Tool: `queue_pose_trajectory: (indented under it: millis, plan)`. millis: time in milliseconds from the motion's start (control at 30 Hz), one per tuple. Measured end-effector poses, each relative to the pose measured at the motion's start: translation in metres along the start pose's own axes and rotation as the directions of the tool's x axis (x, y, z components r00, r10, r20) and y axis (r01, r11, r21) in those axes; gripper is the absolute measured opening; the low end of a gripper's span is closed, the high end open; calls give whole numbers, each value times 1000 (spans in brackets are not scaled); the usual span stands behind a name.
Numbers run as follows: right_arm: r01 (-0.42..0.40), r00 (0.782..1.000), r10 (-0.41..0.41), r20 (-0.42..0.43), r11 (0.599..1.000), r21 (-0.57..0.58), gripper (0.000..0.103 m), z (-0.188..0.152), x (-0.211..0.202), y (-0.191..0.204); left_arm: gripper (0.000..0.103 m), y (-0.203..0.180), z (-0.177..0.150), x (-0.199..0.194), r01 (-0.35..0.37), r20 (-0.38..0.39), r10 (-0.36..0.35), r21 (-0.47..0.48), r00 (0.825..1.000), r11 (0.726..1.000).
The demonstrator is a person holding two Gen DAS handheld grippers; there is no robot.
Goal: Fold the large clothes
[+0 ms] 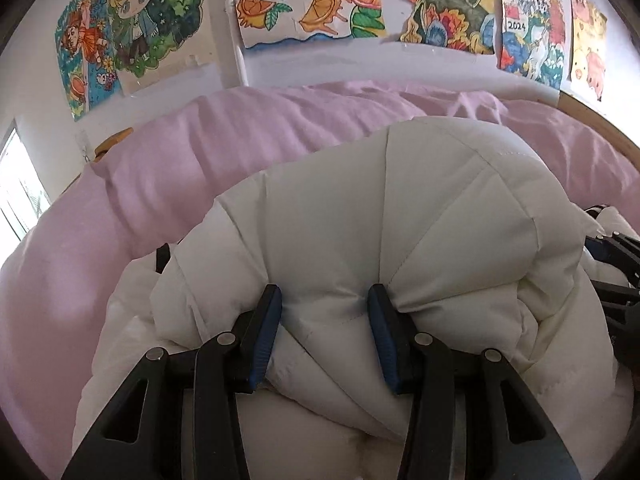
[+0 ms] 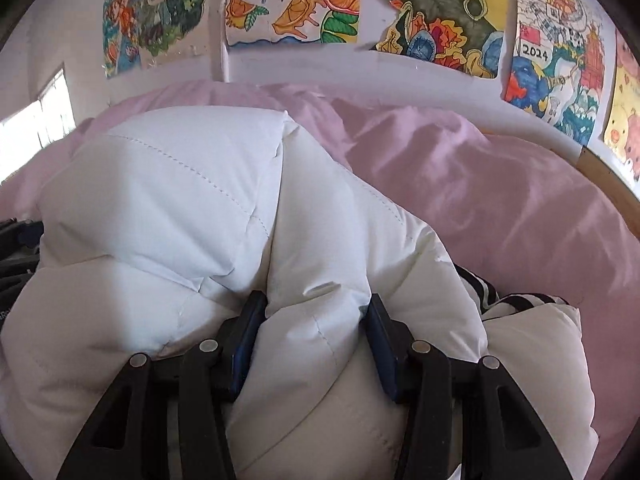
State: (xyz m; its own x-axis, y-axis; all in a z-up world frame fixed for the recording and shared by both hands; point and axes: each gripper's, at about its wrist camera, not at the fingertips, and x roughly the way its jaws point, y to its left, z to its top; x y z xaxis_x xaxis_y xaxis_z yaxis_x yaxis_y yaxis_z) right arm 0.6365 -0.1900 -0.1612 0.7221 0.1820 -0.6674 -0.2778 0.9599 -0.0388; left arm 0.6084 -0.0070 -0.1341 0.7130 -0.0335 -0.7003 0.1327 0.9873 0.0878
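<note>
A bed [image 1: 168, 184] with a rumpled pink cover stands against a white wall [image 1: 320, 68] hung with bright drawings [image 1: 308, 4]; a window [image 1: 20, 188] shows at left. On the bed lies a white puffy coat [image 1: 400, 208]. The left gripper [image 1: 325, 300] and right gripper [image 2: 316, 308] each pinch a thick fold of it

open pink bedding [image 1: 208, 168] lies beyond the bulky white jacket [image 1: 400, 208]; wall [image 1: 320, 64] blocks farther.
</note>
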Motion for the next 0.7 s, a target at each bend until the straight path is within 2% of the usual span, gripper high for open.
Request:
queue_pose_trajectory:
  millis: [233,533,600,700]
  plan:
    - [73,997,-72,13,996,-54,46,-5,2,11,41,-2,-9,3,-25,11,25,23,1000,999]
    - [143,989,-138,58,984,-108,46,-16,12,23,41,-1,-18,13,-6,30,6,17,1000,1000]
    - [129,990,-123,64,987,-96,47,-14,7,20,41,2,-18,7,8,46,-8,9,999,1000]
    - [-8,996,10,91,1000,-16,49,-5,-18,-3,41,11,-14,-19,70,80,-69,1,994,998]
